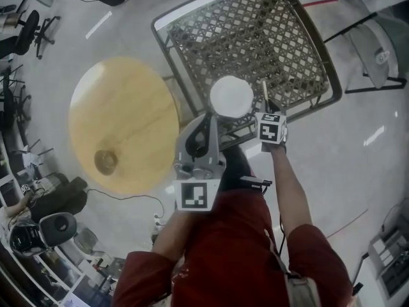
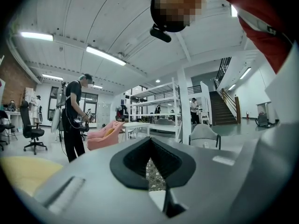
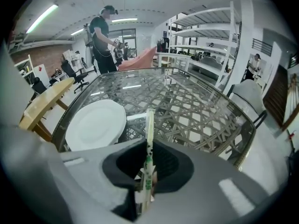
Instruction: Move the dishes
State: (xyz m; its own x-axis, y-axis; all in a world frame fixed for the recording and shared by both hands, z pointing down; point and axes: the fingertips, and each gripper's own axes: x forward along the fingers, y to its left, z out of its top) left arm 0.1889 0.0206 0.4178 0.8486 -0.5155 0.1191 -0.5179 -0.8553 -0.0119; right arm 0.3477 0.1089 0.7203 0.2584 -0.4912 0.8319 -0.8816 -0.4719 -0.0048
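Observation:
A white plate (image 1: 231,96) (image 3: 96,124) lies flat near the front edge of the glass-topped lattice table (image 1: 307,50) (image 3: 196,106). My left gripper (image 1: 209,117) (image 2: 154,171) is shut and nearly level, its tips just short of the plate's near rim. I cannot make out anything clamped in it; lattice and a white patch show low through the slit. My right gripper (image 1: 267,109) (image 3: 147,174) tilts down over the table edge, to the right of the plate. It is shut on wrapped chopsticks (image 1: 262,89) (image 3: 149,139), which stick out over the glass.
A round wooden table (image 1: 121,123) (image 3: 44,104) stands left of the glass table, with a small brown bowl (image 1: 105,161) on it. A person (image 2: 74,115) (image 3: 103,36) stands beyond. A grey chair (image 3: 247,97) sits at the glass table's right, white shelving behind.

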